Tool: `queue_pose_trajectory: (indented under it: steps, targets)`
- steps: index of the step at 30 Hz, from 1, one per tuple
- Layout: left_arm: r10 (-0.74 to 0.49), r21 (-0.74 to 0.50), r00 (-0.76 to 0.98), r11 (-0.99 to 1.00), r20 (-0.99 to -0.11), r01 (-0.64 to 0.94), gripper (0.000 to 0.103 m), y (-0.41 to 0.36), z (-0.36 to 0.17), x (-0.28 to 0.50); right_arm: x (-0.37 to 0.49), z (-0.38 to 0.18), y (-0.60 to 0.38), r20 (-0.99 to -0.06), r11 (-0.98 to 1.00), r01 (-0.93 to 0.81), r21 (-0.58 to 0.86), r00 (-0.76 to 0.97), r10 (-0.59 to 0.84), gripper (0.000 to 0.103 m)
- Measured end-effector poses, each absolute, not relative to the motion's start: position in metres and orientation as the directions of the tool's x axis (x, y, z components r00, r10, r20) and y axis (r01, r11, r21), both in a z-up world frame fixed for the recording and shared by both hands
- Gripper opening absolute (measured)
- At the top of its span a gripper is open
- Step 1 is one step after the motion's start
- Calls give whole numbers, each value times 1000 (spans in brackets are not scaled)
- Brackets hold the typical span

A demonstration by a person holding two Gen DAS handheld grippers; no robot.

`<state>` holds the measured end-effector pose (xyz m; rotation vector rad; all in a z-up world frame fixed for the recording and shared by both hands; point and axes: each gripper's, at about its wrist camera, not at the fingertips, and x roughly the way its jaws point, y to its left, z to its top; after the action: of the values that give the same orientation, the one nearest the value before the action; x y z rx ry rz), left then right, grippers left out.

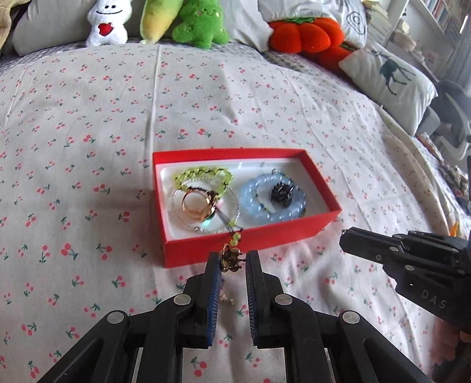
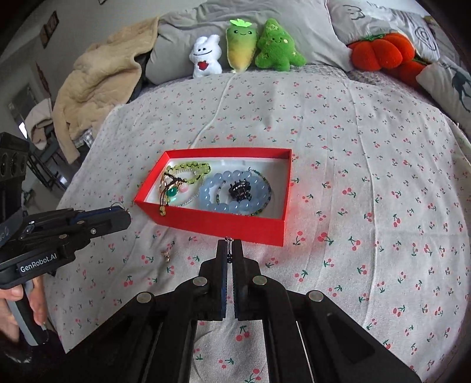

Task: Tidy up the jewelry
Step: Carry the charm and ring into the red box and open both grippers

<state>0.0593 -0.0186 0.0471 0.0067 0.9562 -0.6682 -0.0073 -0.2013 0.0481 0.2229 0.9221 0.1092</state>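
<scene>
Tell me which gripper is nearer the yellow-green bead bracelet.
Left. The left gripper hovers before the yellow-green bracelet's end of the red box; the right gripper sits past the opposite end.

I read two fisheye views, one mounted behind each gripper and looking forward and steeply down along its fingers. My left wrist view sits near the front wall of the red box [image 1: 235, 250], facing across the bed [image 1: 88, 117] toward the plush toys [image 1: 200, 26] at the far edge; the right gripper [image 1: 347, 238] enters at its right edge. My right wrist view stands slightly farther back from the box [image 2: 217, 224], facing the same way, with the left gripper [image 2: 125, 213] entering at its left edge. Both views share the box, the cherry-print bedcover, the plush toys and the orange cushion [image 1: 306, 35]. Each camera sees its own fingers at the bottom centre.
</scene>
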Motion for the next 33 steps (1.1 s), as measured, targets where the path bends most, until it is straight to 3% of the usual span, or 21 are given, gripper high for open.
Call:
queue_pose_trajectory:
  steps: [7, 18, 23, 27, 33]
  targets:
    - [-582, -338, 376, 769, -721, 543, 11, -50, 49, 78, 8, 51, -223, -767, 942, 117, 316, 615, 181, 2]
    - [-554, -319, 371, 785, -745, 531, 12, -74, 31, 95, 19, 39, -241, -756, 915, 135, 379, 615, 222, 2]
    - [-552, -310, 393, 790, -735, 529, 38, -72, 38, 92, 28, 37, -242, -747, 912, 125, 391, 621, 236, 2]
    - [-555, -312, 403, 791, -728, 526, 41, -64, 46, 87, 35, 35, -243, -748, 910, 132, 392, 622, 232, 2]
    - [-484, -229, 454, 830, -748, 509, 54, -52, 56, 76, 45, 29, -237, -755, 920, 121, 372, 616, 225, 2]
